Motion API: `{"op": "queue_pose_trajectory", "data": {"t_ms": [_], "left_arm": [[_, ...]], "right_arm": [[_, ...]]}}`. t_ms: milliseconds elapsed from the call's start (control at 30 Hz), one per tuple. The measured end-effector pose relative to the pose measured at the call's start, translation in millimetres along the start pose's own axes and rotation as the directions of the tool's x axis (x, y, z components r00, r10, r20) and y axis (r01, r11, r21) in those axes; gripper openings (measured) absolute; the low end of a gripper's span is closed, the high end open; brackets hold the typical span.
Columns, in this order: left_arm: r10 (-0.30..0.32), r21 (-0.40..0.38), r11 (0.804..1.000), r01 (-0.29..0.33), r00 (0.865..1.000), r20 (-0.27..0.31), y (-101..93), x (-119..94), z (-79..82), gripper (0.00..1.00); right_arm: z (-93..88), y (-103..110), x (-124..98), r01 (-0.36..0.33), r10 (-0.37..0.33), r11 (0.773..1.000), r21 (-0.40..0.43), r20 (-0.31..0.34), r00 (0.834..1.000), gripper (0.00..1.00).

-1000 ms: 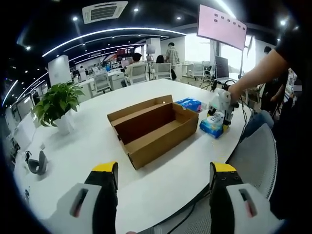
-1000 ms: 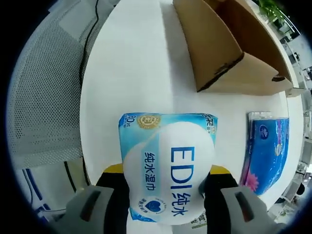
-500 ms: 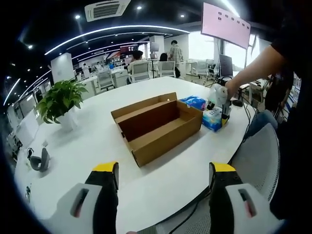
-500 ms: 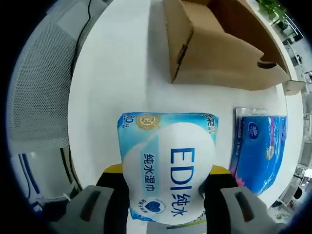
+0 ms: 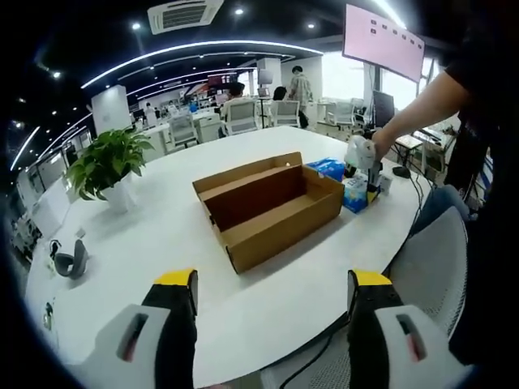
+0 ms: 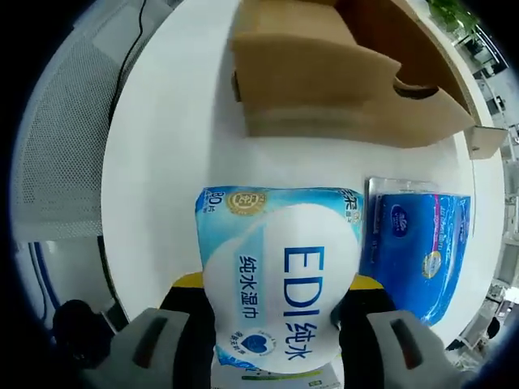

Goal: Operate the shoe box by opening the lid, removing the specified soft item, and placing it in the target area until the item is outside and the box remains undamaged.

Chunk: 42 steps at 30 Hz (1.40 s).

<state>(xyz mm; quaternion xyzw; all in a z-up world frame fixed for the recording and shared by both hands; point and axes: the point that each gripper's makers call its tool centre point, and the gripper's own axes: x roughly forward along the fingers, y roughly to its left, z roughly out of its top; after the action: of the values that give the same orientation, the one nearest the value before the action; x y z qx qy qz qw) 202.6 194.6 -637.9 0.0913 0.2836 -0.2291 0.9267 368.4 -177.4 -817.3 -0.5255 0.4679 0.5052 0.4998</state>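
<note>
The brown cardboard shoe box [image 5: 268, 203] lies open on the white round table [image 5: 162, 243], its lid folded back. My right gripper [image 6: 280, 312] is shut on a light-blue wet-wipes pack [image 6: 280, 275], held just above the table beside the box's end wall [image 6: 340, 97]. In the left gripper view that same pack [image 5: 357, 193] hangs under the right gripper [image 5: 361, 166] to the right of the box. A dark-blue tissue pack [image 6: 418, 243] lies flat on the table next to it. My left gripper [image 5: 274, 304] is open, well back from the box, with nothing between its fingers.
A potted plant [image 5: 105, 166] stands at the table's far left, and a small grey object [image 5: 69, 259] lies near the left edge. A mesh office chair [image 5: 430, 259] sits by the table's right side. Desks, chairs and people fill the room behind.
The right gripper has carried the wipes pack further along the table toward the dark-blue pack and the box's end. The left gripper's view has drifted slightly; its jaws stay open.
</note>
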Motion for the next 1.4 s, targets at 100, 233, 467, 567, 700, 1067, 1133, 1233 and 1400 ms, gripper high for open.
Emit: {"op": "queue_pose_trajectory", "data": {"t_ms": [100, 233, 467, 567, 700, 1067, 1133, 1233, 1400], "left_arm": [[0.000, -0.005, 1.000, 0.000, 1.000, 0.001, -1.3, -0.2, -0.2, 0.76], [-0.002, -0.004, 1.000, 0.002, 1.000, -0.002, -3.1, 1.5, -0.5, 0.76], [-0.002, -0.001, 1.000, 0.002, 1.000, 0.011, -4.3, 3.7, 5.1, 0.75], [-0.011, 0.002, 1.000, 0.011, 1.000, 0.012, -5.7, 3.0, 5.2, 0.75], [-0.015, -0.020, 1.000, 0.016, 1.000, 0.020, -4.7, -1.7, 4.9, 0.74], [-0.001, -0.031, 1.000, 0.001, 1.000, 0.016, 3.3, -3.5, -1.1, 0.72], [-0.004, -0.041, 0.999, 0.005, 1.000, 0.030, 3.1, -2.3, 1.3, 0.72], [-0.011, -0.037, 0.999, 0.013, 0.999, 0.040, 1.5, 0.3, 1.8, 0.73], [-0.031, -0.016, 0.999, 0.031, 0.999, 0.024, -0.2, 4.9, -2.7, 0.74]], "right_arm": [[1.1, -0.8, 0.0, 0.000, 0.000, 1.000, -0.004, -0.001, 1.000, 0.58], [1.6, -6.7, 0.6, 0.003, -0.003, 1.000, 0.001, -0.001, 1.000, 0.58], [1.5, -6.5, 0.6, 0.005, -0.005, 1.000, 0.008, -0.003, 1.000, 0.59], [1.5, -6.6, 0.9, 0.006, -0.006, 1.000, 0.006, -0.007, 1.000, 0.59], [1.6, -6.2, 0.7, 0.010, -0.010, 1.000, 0.005, -0.007, 1.000, 0.60], [0.4, -5.4, -9.1, 0.063, -0.063, 0.998, -0.001, 0.028, 0.998, 0.60], [-0.1, -4.6, -14.8, 0.086, -0.086, 0.996, -0.013, 0.034, 0.996, 0.59], [0.6, -5.3, -21.8, 0.121, -0.121, 0.993, 0.004, 0.049, 0.992, 0.57], [5.2, -1.5, -36.7, 0.178, -0.183, 0.982, 0.057, 0.088, 0.979, 0.55]]}}
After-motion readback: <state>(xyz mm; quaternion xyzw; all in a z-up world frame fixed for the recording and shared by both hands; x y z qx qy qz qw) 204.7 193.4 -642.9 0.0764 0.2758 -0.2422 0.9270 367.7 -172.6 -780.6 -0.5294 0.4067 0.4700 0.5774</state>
